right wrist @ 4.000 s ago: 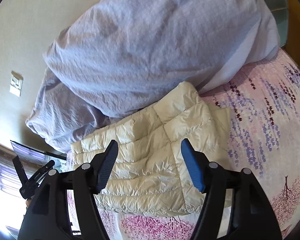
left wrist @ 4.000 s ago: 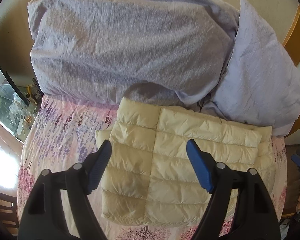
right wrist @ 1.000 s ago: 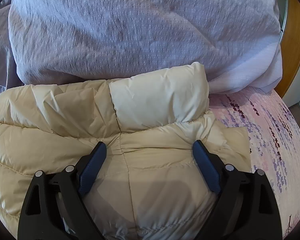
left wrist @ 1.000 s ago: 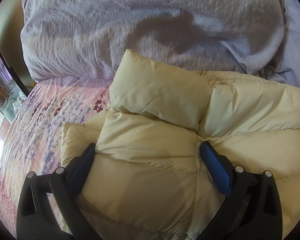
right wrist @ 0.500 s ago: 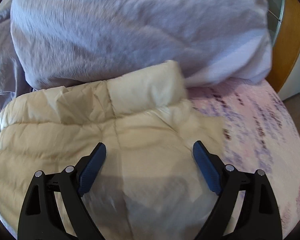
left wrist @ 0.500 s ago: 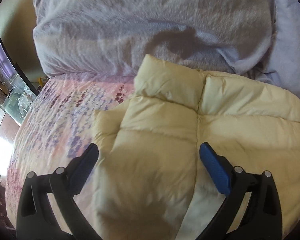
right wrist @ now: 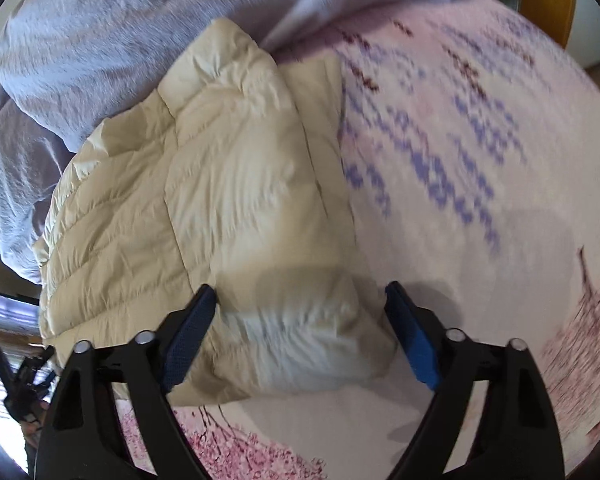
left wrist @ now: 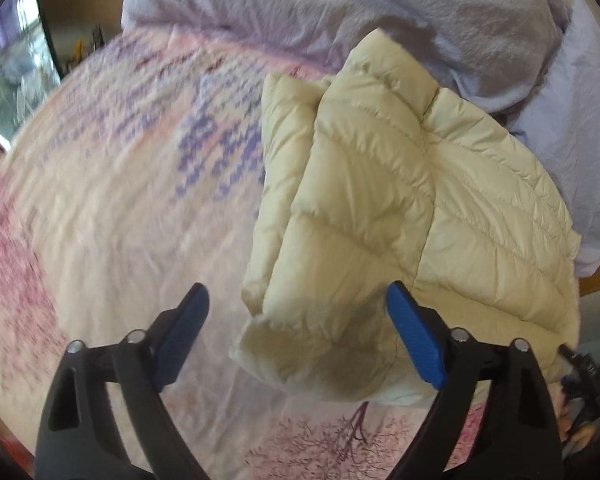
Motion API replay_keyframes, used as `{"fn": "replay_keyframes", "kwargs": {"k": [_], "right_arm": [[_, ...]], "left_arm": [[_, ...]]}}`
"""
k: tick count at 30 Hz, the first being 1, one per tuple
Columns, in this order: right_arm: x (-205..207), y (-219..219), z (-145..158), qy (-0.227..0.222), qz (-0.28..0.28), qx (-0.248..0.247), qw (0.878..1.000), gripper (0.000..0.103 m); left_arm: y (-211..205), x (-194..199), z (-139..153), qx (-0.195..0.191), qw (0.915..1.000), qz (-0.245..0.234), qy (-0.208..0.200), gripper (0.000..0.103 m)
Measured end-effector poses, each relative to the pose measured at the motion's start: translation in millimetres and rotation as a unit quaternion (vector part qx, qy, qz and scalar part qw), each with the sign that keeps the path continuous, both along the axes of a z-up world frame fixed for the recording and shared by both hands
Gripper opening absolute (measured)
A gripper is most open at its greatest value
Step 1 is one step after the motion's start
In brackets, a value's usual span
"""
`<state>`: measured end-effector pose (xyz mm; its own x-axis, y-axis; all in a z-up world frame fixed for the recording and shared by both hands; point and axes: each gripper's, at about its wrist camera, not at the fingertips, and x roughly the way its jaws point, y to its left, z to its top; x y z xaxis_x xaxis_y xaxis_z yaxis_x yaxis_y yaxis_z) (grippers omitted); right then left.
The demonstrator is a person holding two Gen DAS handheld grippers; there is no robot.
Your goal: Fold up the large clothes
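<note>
Cream puffer jacket (left wrist: 400, 208) lies folded on the floral bedsheet (left wrist: 112, 216), its far edge against the lavender duvet (left wrist: 340, 4). A second ago both views sat over the jacket's middle; now each has swung out to a side edge. Left hand-held gripper (left wrist: 298, 340) and right hand-held gripper (right wrist: 300, 336) straddle near corners, jaws closing, pads not yet pressing.

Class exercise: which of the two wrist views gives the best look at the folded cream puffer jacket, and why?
The left wrist view: the cream puffer jacket appears sharp there, with quilt seams and the stacked folded edge clear. In the right wrist view the jacket is motion-blurred, and its near corner sits partly behind the right gripper.
</note>
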<state>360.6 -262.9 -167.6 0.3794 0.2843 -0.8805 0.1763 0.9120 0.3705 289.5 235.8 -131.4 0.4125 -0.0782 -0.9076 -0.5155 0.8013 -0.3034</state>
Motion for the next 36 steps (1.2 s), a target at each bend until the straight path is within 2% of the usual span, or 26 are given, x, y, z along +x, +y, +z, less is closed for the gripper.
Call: {"fn": "replay_keyframes", "kwargs": {"k": [1, 2, 3, 4, 5, 7, 9, 12, 17, 22, 30, 36], "right_arm": [[-1.3, 0.1, -1.8, 0.002, -0.004, 0.007, 1.000, 0.072], [-2.1, -0.3, -3.2, 0.002, -0.010, 0.014, 1.000, 0.070], [-3.2, -0.8, -3.8, -0.001, -0.019, 0.020, 1.000, 0.063], [-3.9, -1.8, -4.0, -0.003, -0.026, 0.025, 0.999, 0.056], [-4.5, -2.4, -3.7, -0.004, -0.036, 0.032, 0.999, 0.054], [-6.8, -3.8, -0.5, -0.008, -0.047, 0.042, 0.998, 0.037], [-11.4, -2.5, 6.8, -0.014, -0.051, 0.048, 0.997, 0.027], [-21.8, -0.4, 23.2, -0.031, -0.045, 0.050, 0.997, 0.020], [-35.4, 5.7, 37.2, -0.045, -0.018, 0.054, 0.997, 0.018], [-67.5, 16.5, 34.1, -0.035, 0.015, 0.055, 0.998, 0.018], [-127.2, 28.8, 19.4, -0.016, 0.040, 0.067, 0.997, 0.018], [-139.2, 34.8, 17.2, -0.008, 0.053, 0.048, 0.997, 0.020]], "left_arm": [[1.5, -1.3, -3.7, -0.017, 0.9998, 0.007, -0.001, 0.079], [2.3, -2.1, -7.1, -0.039, 0.9991, 0.016, -0.006, 0.069], [3.3, -3.2, -11.5, -0.064, 0.9975, 0.026, -0.012, 0.062], [3.0, -2.8, -13.5, -0.074, 0.9965, 0.034, -0.015, 0.058], [3.0, -2.9, -14.5, -0.078, 0.9960, 0.039, -0.017, 0.053], [2.2, -2.4, -14.5, -0.084, 0.9950, 0.047, -0.025, 0.041], [0.5, -2.6, -9.0, -0.082, 0.9949, 0.048, -0.033, 0.022], [0.5, -5.3, 1.6, -0.075, 0.9955, 0.041, -0.041, 0.013], [9.3, -21.7, 25.8, -0.067, 0.9954, 0.035, -0.059, 0.010], [23.3, -59.3, 38.2, -0.052, 0.9966, 0.024, -0.060, 0.010], [42.6, -127.2, 32.5, -0.052, 0.9977, 0.024, -0.036, 0.011], [48.8, -146.6, 24.3, -0.055, 0.9977, 0.029, -0.024, 0.013]]}}
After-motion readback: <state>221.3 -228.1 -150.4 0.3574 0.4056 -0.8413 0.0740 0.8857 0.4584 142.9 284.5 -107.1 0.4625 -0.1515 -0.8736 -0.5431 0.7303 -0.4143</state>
